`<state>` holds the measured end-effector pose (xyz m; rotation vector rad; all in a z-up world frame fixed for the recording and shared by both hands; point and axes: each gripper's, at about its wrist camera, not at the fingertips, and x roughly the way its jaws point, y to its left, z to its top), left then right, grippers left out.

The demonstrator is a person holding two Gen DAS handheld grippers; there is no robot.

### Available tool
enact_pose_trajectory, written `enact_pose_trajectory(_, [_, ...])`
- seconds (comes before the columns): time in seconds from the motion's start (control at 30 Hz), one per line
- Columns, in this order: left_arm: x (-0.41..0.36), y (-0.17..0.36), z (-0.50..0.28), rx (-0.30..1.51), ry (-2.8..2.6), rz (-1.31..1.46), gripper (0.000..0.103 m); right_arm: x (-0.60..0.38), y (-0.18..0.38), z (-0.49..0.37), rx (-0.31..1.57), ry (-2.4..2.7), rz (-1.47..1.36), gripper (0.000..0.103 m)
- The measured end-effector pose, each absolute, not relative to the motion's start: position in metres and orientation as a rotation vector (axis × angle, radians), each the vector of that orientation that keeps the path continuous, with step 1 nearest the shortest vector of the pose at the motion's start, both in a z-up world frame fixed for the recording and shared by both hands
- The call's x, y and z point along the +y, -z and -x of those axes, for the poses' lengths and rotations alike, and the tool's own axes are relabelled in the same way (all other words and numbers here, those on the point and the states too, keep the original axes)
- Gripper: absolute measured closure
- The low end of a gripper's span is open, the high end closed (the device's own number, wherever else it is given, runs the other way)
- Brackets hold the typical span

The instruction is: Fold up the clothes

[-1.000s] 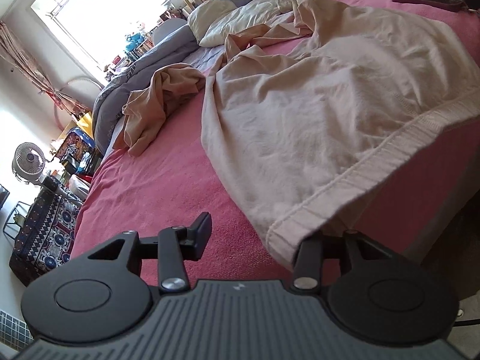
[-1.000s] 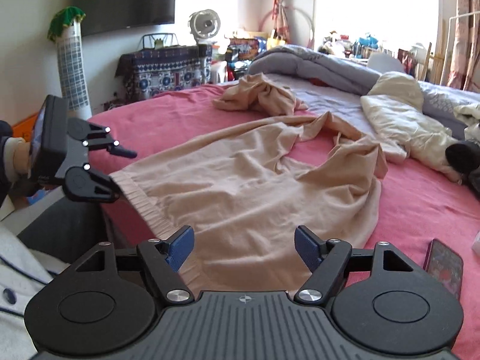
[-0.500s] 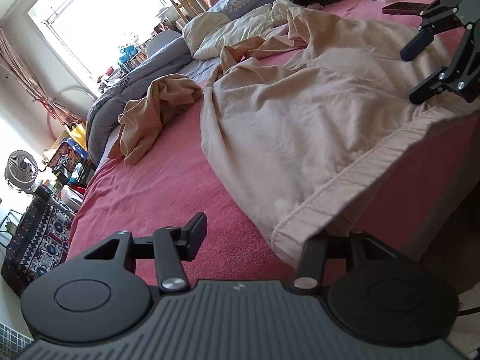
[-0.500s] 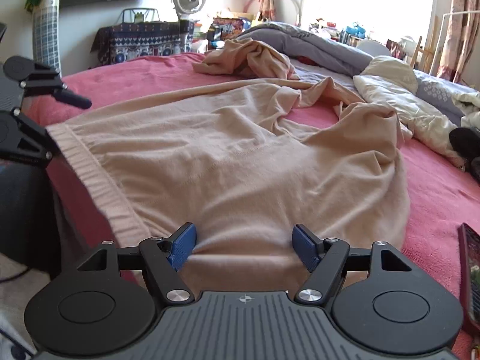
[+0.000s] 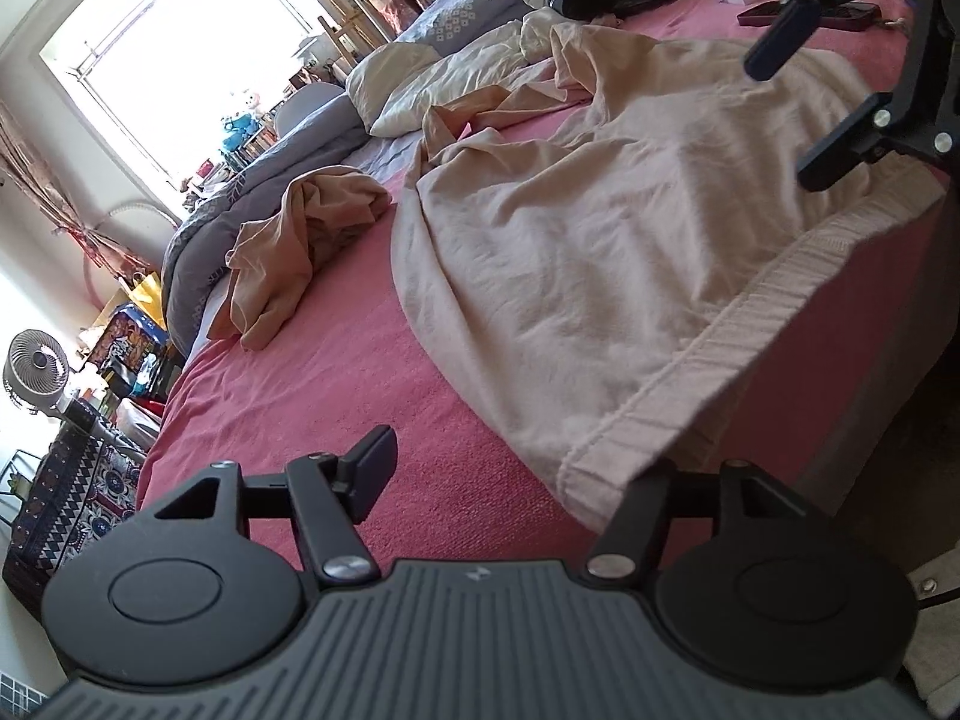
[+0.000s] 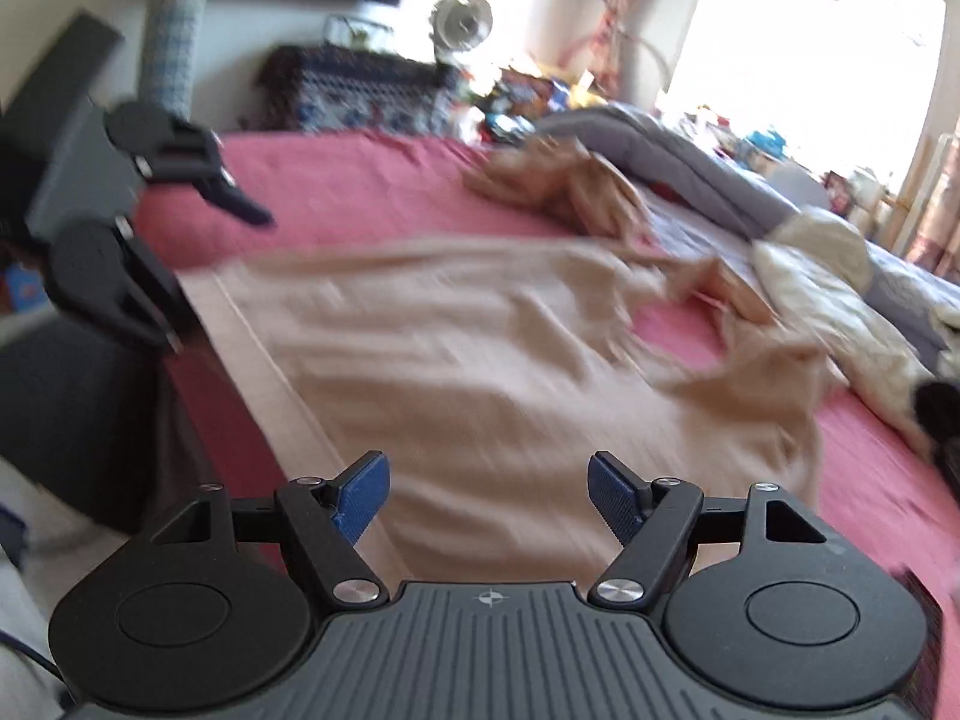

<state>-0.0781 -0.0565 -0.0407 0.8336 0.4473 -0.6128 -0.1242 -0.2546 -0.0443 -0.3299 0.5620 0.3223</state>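
Observation:
A large beige garment [image 5: 600, 252] lies spread on the pink bed [image 5: 336, 396], its ribbed hem [image 5: 708, 372] along the near edge. My left gripper [image 5: 510, 480] is at the hem's left corner and its jaws are opening. The corner drapes over the right finger, while the left finger [image 5: 372, 471] stands apart on bare sheet, so nothing is pinched. My right gripper [image 6: 489, 495] hovers open over the garment [image 6: 480, 360] near the hem's other end, blue pads [image 6: 360, 498] apart. From the left wrist the right gripper [image 5: 786, 120] shows at top right. The right wrist view, which is blurred, has the left gripper [image 6: 219, 282] at its left edge.
A second, tan garment [image 5: 300, 240] lies crumpled further up the bed. Behind it are a grey quilt [image 5: 240, 210] and a white duvet [image 5: 432, 84]. A dark phone [image 5: 840, 12] lies at the far right. A fan [image 5: 36, 366] and a patterned cabinet [image 5: 72, 498] stand beside the bed.
My left jaws have spread wider at the hem corner. The right gripper has swung into the left wrist view and come down closer to the hem.

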Motion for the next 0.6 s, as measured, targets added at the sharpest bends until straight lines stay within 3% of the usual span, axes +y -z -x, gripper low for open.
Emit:
enact_pose_trajectory(0.07, [-0.055,0.039,0.079,0.444,0.614,-0.832,0.037,-0.237,0.044,0.106,0.556,-0.369,0.321,0.033])
enact_pose_trajectory(0.13, [-0.053,0.036,0.081,0.434,0.616,-0.839,0.037,-0.221,0.053,0.084,0.604,-0.393,0.324,0.051])
enact_pose_trajectory(0.17, [-0.052,0.034,0.081,0.43,0.618,-0.843,0.037,-0.215,0.06,0.072,0.644,-0.392,0.33,0.054])
enact_pose_trajectory(0.4, [-0.046,0.016,0.081,0.45,0.678,-0.787,0.037,-0.224,0.072,0.063,0.667,-0.399,0.255,0.049])
enact_pose_trajectory(0.6, [-0.051,0.037,0.073,0.494,0.681,-0.832,0.035,-0.233,0.079,0.069,0.659,-0.383,0.24,0.045])
